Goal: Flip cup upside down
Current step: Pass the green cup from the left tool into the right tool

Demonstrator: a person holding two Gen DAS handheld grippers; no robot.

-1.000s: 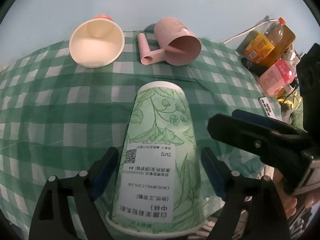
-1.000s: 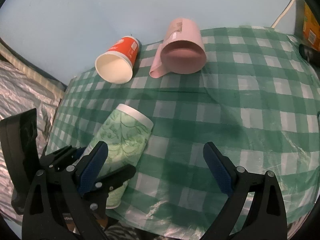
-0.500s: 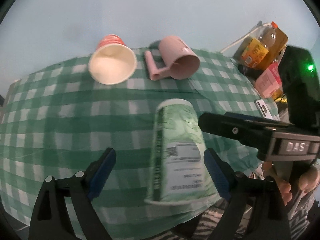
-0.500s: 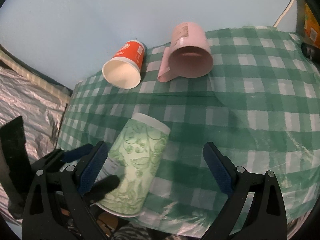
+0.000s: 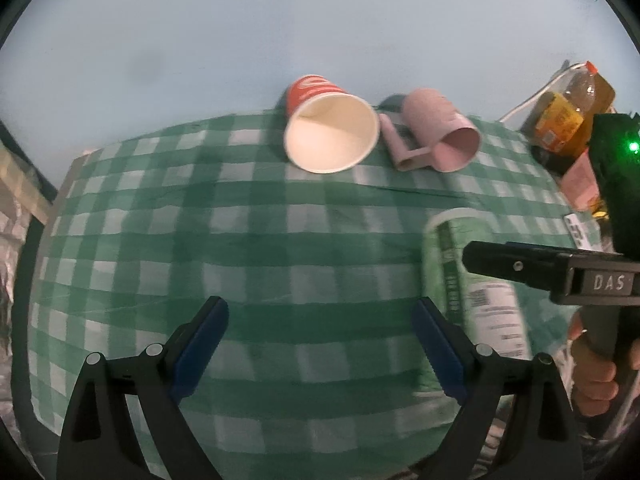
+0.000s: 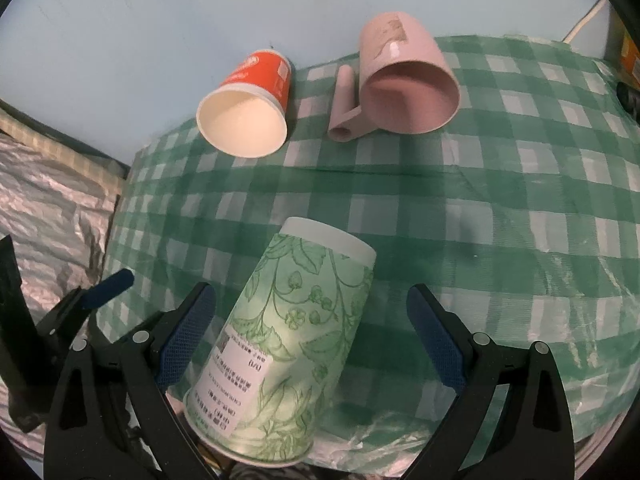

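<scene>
Your left claw point(image 5: 320, 344) is spread wide with nothing between its blue pads, only green checked cloth point(image 5: 248, 248) showing in the gap. Your right claw point(image 6: 308, 336) is also wide open and holds nothing; the green leaf-print paper cup point(image 6: 288, 344) sits between its two fingers without either pad pressing on it, nearer the left-hand pad. That cup stands mouth down on the tabletop near the front edge, its wide rim on the cloth and its closed white base on top, with a printed white label on the side facing you. From the left wrist view the same cup point(image 5: 476, 292) shows just to the right of the left claw, partly behind the black body of your right claw point(image 5: 552, 272), which your hand point(image 5: 600, 372) grips from below. At the far edge of the tabletop, a red paper cup point(image 6: 248, 108) lies on its side with its white inside turned toward you. Just beside it a pink plastic mug point(image 6: 404, 80) with a handle also lies on its side, mouth toward you. Past the right end of the tabletop, in the left wrist view, a bottle of amber drink point(image 5: 580, 96) with an orange cap stands against the blue wall.
</scene>
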